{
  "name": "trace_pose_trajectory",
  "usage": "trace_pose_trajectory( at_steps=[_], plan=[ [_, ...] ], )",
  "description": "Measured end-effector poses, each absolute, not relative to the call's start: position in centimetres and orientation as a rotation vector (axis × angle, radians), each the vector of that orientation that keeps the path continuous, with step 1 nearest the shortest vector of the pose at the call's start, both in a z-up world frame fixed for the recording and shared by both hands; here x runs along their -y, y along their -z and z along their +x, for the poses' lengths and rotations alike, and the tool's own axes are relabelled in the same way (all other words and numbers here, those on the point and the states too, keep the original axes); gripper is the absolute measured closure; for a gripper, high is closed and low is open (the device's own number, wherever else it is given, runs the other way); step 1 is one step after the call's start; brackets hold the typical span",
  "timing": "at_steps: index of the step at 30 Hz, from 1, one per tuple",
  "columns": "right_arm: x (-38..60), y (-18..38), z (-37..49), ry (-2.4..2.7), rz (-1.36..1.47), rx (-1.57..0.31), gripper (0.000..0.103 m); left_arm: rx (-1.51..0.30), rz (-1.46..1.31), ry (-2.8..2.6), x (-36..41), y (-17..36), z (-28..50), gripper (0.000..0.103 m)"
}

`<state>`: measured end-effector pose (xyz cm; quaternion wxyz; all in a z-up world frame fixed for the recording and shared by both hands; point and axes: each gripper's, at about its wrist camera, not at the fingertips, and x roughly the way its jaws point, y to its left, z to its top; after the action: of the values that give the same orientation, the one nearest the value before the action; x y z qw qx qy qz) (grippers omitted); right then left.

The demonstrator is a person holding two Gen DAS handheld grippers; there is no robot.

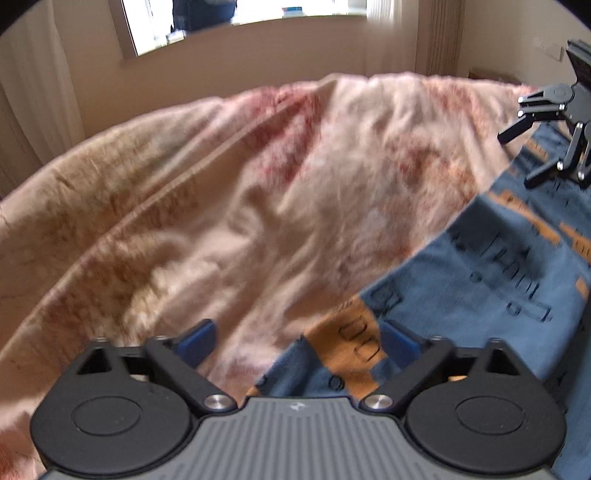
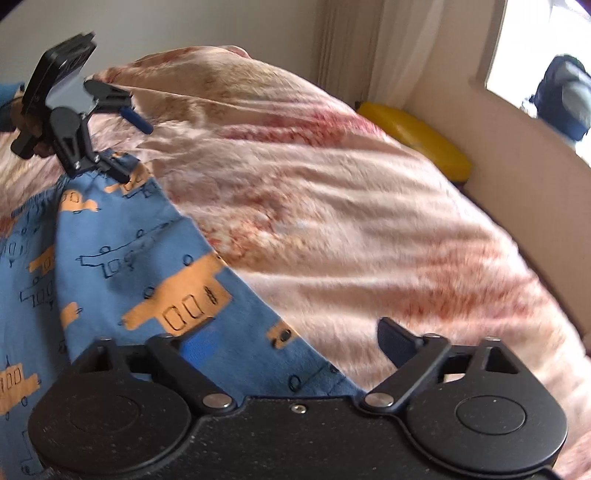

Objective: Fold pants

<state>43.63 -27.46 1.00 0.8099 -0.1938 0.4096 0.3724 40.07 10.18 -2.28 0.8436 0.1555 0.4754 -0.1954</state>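
Note:
Blue pants [image 1: 480, 280] with orange bus prints lie on a pink blanket [image 1: 221, 206] over a bed. In the left wrist view my left gripper [image 1: 295, 343] is open, jaws wide, its right finger over the pants' near edge. My right gripper [image 1: 517, 158] shows at the far right, open, above the other end of the pants. In the right wrist view the pants [image 2: 122, 258] fill the lower left; my right gripper [image 2: 295, 350] is open over their edge. The left gripper [image 2: 135, 151] shows at the upper left, open, at the pants' far end.
The pink blanket [image 2: 351, 221] covers the bed. A yellow cushion [image 2: 417, 136] lies between bed and wall. A window [image 1: 236, 14] with curtains is behind the bed, a dark bag [image 2: 565, 96] on the sill.

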Motion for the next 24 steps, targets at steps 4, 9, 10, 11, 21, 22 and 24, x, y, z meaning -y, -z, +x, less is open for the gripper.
trace_pose_trajectory(
  at_steps=[4, 9, 10, 11, 21, 22, 24],
  plan=[
    [26.9, 0.1, 44.2, -0.847, -0.409, -0.930, 0.049, -1.020, 0.316, 0.447, -10.4, 2.5, 39.9, 0.053],
    [26.4, 0.0, 42.9, -0.854, -0.466, -0.946, 0.085, -1.020, 0.345, 0.424, -9.7, 1.7, 38.6, 0.101],
    [26.4, 0.0, 42.6, -0.834, -0.478, -0.937, 0.097, -1.005, 0.363, 0.409, -9.3, 1.4, 38.2, 0.102],
    [26.5, -0.2, 42.4, -0.820, -0.480, -0.927, 0.098, -0.981, 0.385, 0.395, -9.0, 0.8, 37.7, 0.102],
    [25.9, -5.0, 42.4, -0.578, -0.513, -0.667, 0.101, -0.686, 0.361, 0.160, -8.7, -6.5, 37.4, 0.103],
    [25.7, -5.5, 43.0, -0.546, -0.504, -0.639, 0.101, -0.684, 0.355, 0.149, -8.6, -6.6, 38.0, 0.103],
    [24.7, -5.8, 44.4, -0.502, -0.508, -0.614, 0.101, -0.728, 0.346, 0.123, -8.4, -5.7, 39.5, 0.103]
  ],
)
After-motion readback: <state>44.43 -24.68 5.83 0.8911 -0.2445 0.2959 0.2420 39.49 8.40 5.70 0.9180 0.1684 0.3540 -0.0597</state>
